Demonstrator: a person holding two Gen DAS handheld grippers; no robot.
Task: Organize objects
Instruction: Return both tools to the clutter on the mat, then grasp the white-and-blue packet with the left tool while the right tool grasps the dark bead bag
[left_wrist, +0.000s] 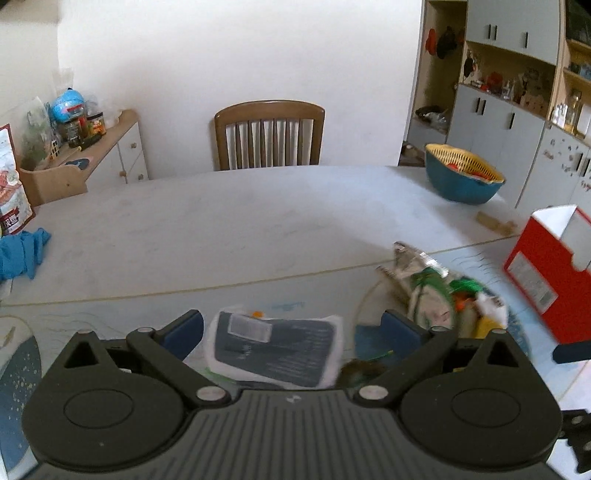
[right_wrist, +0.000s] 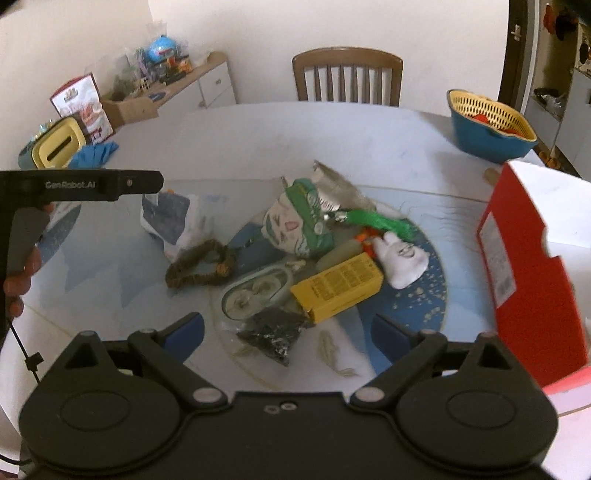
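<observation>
Left tool released above blue-grey sachet, right tool released over worktop, "GenRobot.AI" legible on left tool body, yellow carton print illegible.

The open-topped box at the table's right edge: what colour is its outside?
Red box, clearest in the right wrist view.

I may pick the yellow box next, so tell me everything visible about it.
The yellow box is a small oblong carton, apparently cardboard, with dark print on its upper face. It lies flat, askew, in the clutter on the table, its left end raised over a dark speckled packet. A white pouch lies close by its right end. No fingers touch it.
</observation>
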